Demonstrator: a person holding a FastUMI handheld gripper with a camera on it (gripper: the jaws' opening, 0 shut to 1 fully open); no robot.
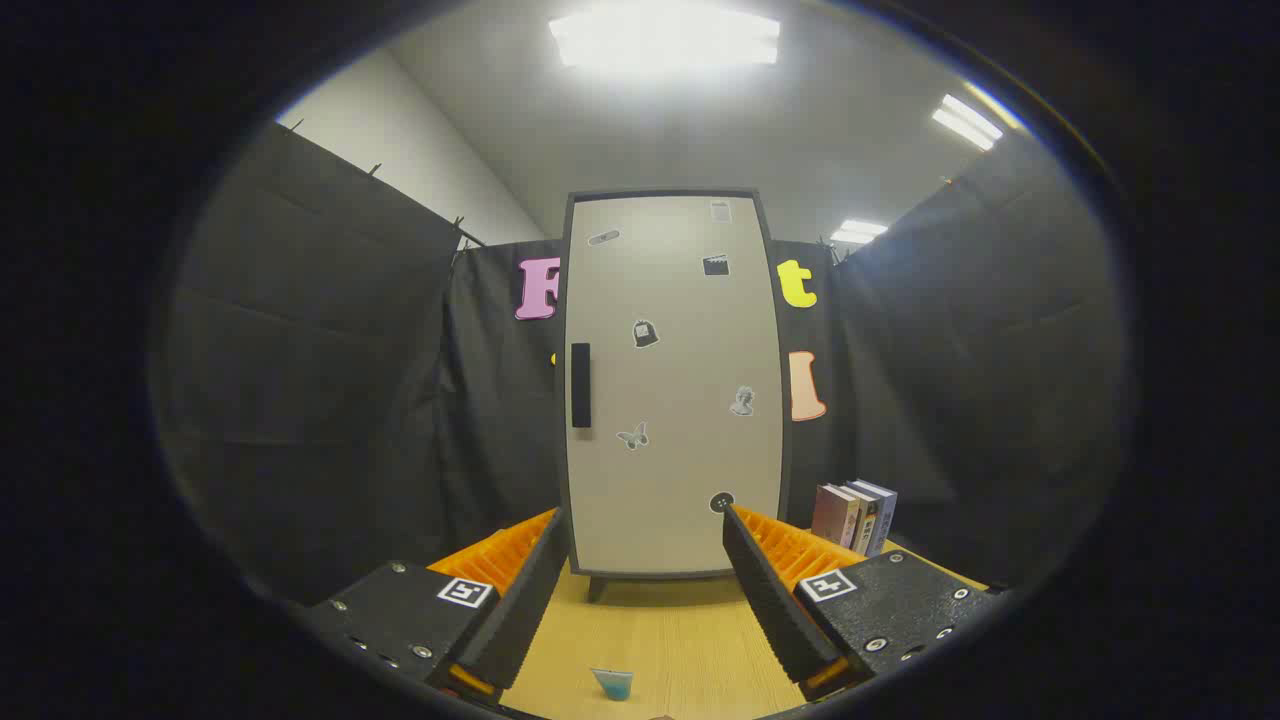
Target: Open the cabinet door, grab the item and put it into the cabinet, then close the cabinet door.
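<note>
The tool (645,590) at the bottom of the frame gapes wide, its fingers (520,600) gripping nothing. Between them, low on the wooden surface (650,630), sits a small blue cup (612,683). Beyond, at centre frame, the cabinet (672,385) stands with its door shut, its dark handle (580,385) on the left edge, and books (853,515) stand to its lower right.

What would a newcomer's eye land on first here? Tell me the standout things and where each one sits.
The tall pale cabinet stands shut straight beyond the fingers of the hand-held gripper, its door dotted with small stickers and a dark vertical handle near its left edge. The fingers are spread open over the wooden tabletop, with a small blue cup between them. A short row of upright books stands to the right of the cabinet's base.
</note>
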